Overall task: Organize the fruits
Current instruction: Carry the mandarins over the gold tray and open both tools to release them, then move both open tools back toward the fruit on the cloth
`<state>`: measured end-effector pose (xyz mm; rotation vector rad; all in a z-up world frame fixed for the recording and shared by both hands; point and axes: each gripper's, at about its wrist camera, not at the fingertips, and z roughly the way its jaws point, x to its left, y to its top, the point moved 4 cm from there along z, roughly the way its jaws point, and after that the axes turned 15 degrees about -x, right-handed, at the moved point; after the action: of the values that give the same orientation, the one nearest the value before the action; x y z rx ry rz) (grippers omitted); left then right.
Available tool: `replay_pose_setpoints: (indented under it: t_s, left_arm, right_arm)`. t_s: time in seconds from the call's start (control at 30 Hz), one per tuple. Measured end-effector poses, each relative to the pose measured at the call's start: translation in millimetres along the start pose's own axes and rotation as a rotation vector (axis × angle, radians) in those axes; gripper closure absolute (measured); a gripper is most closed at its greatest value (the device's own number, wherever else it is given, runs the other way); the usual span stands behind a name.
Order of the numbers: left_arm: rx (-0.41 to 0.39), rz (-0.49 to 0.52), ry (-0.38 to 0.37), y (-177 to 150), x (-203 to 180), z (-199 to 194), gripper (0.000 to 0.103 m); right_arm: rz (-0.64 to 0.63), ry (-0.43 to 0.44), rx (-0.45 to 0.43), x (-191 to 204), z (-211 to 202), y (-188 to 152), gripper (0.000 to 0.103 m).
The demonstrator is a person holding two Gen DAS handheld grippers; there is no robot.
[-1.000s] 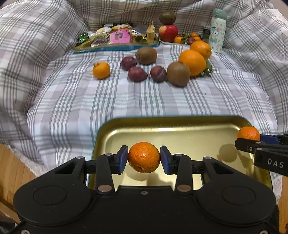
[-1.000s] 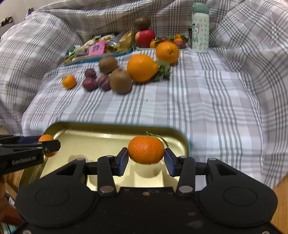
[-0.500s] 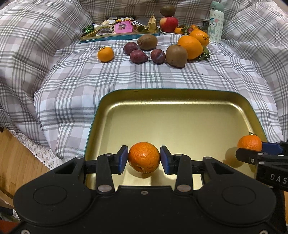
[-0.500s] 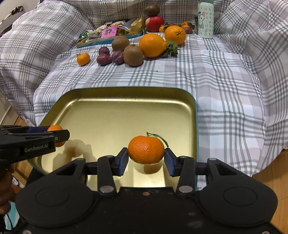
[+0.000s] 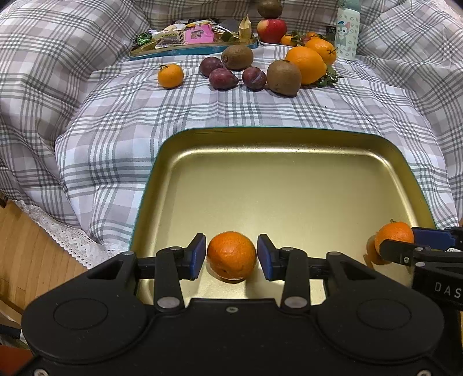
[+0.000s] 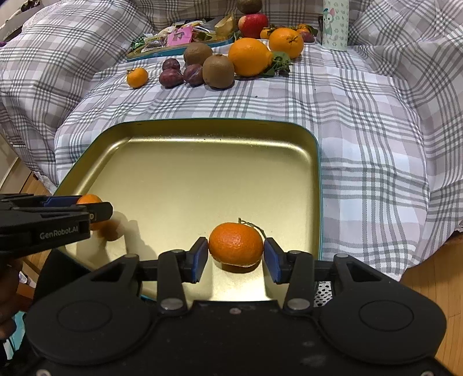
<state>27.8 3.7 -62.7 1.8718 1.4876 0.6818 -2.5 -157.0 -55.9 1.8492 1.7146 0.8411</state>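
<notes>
Nearest in the left wrist view: left tool [image 5: 231, 254] clenched on a smooth mandarin [image 5: 231, 256], blue pads at its two flanks, fruit low over the near edge of the gold tray [image 5: 289, 188]. Likewise in the right wrist view: right tool [image 6: 235, 254] clenched on a stemmed mandarin [image 6: 235, 245], low at the tray's near right corner. Probable step in hand: setting both fruits down on the tray. For a clean release, lower until each fruit bears on the metal, open slowly, keep the two apart, and lift straight back to avoid nudging a round fruit into a roll. Not possible to tell whether either mandarin already touches the tray floor, only a reflection showing beneath each. Beyond the tray, on the plaid bedcover [image 5: 260, 110]: one loose mandarin [image 5: 170, 75], three plums [image 5: 222, 78], two kiwis [image 5: 283, 77], two oranges [image 5: 306, 65] with leaves. Farthest back: a snack tray [image 5: 188, 52], an apple [image 5: 272, 26] with a kiwi on top, a patterned bottle [image 5: 347, 31] cut off at the frame top, and small fruits behind the oranges too small to identify.
</notes>
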Motion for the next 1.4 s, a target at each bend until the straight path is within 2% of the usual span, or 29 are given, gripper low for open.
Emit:
replay_pose_setpoints:
  t_s: [0.23,0.7,1.4]
  left_arm:
    - [-0.036,-0.016,-0.016,6,1,-8,0.055]
    - [-0.015,-0.022,-0.009,5,1,-6,0.055]
    - [-0.059,-0.018,-0.001,20,4,-11,0.055]
  right_arm:
    - [0.002,0.0,-0.022,0,-4,5,0.057]
    - [0.01,0.0,-0.021,0,-5,5,0.057]
    - [0.036,0.004,-0.06,1,-9,14,0.057]
